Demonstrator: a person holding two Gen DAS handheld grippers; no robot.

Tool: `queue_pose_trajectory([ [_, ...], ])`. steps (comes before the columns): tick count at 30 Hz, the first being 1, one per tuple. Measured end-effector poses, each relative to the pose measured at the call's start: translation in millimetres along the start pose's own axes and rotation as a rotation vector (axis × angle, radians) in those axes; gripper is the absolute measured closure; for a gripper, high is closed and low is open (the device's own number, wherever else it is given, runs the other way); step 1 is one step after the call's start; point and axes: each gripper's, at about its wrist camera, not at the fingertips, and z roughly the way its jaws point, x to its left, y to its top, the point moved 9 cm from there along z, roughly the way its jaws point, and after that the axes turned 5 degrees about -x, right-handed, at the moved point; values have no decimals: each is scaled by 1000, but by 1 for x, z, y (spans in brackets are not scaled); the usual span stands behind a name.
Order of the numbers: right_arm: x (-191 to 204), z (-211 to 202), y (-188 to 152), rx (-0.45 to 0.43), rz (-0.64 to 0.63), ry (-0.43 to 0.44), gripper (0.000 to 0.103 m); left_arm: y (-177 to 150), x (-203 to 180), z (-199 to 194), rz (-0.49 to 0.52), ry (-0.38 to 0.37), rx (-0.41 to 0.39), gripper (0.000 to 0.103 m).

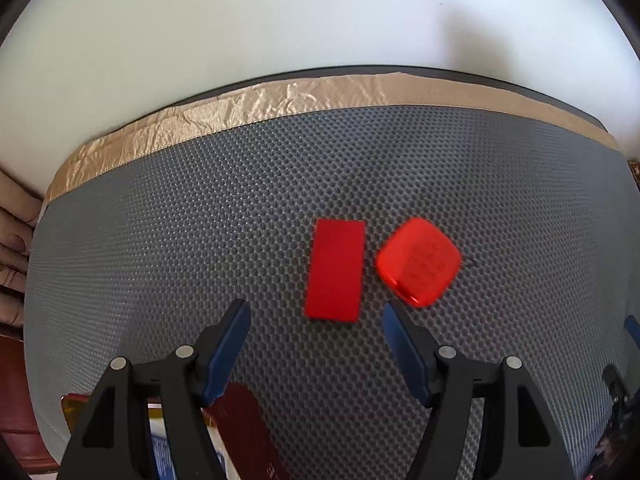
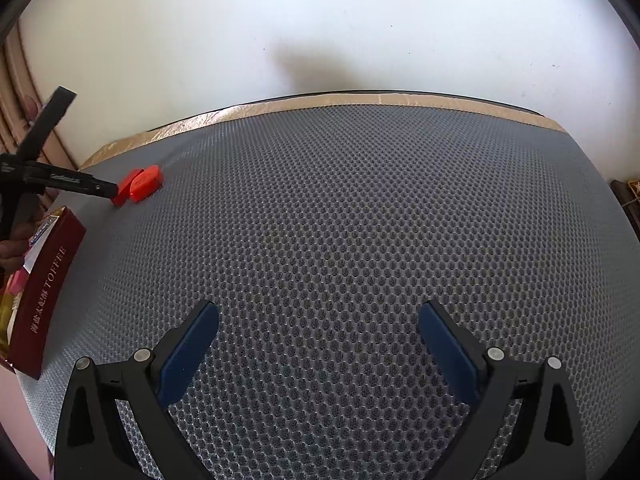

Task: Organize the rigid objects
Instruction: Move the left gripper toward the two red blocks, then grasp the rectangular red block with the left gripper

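Note:
A flat red rectangular block (image 1: pixel 335 270) lies on the grey honeycomb mat (image 1: pixel 200 220), with a rounded orange-red square piece (image 1: pixel 418 261) just right of it. My left gripper (image 1: pixel 316 312) is open and empty, hovering just short of the two pieces. In the right wrist view both red pieces (image 2: pixel 140 189) sit at the far left, with the left gripper's black fingers (image 2: pixel 80 182) reaching them. My right gripper (image 2: pixel 318 312) is open and empty over the mat's middle.
A dark red toffee box (image 2: pixel 44 292) stands at the mat's left edge, also under the left gripper (image 1: pixel 244 428). Tan tape (image 1: pixel 240 108) lines the mat's far edge before a white wall. A hand (image 1: pixel 12 248) shows at the left.

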Motion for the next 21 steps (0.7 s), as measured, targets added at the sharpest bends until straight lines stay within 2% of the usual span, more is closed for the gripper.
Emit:
queue_pose_trajectory([
  [4, 4, 4, 0, 4, -2, 3, 3, 6, 11, 15, -32, -12, 17, 33],
  [7, 4, 4, -1, 4, -1, 4, 3, 5, 10, 19, -58, -50, 35, 33],
  [11, 4, 5, -1, 5, -2, 5, 3, 7, 12, 27, -43, -34, 39, 33],
  [15, 7, 10, 3, 9, -3, 6, 2, 8, 15, 35, -76, -66, 53, 33],
  [19, 9, 13, 3, 13, -4, 5, 2, 11, 20, 36, -102, -80, 49, 46],
  [21, 10, 13, 2, 14, -5, 5, 2, 12, 19, 34, -88, -79, 34, 64],
])
